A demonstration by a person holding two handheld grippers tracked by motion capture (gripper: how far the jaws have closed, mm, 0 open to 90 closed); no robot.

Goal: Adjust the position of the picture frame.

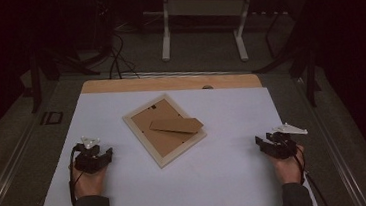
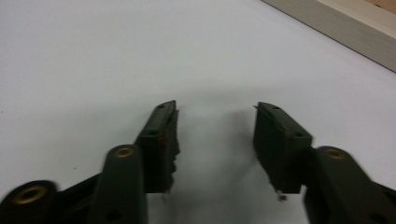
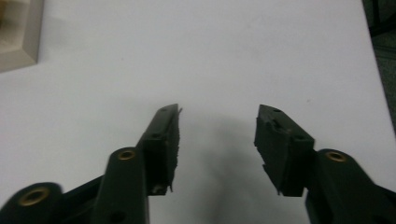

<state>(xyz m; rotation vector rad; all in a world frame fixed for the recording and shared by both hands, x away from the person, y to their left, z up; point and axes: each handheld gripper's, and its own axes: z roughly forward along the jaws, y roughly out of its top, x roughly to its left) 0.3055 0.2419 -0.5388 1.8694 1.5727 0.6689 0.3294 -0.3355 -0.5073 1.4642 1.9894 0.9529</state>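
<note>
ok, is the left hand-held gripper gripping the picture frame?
No, in the high view the left hand-held gripper rests on the white sheet, apart from the picture frame, its jaws open with nothing between them.

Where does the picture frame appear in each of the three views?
High view: picture frame at table centre, face down, between the tongs.
Left gripper view: its pale edge at top right.
Right gripper view: its corner at top left.
Shared landmark: the white sheet.

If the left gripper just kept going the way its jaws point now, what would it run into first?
Probably the picture frame. The left gripper, jaws open and empty, points over bare white table cover, and the frame's pale edge crosses its gripper view ahead and to the right. It might pass just beside the frame.
</note>
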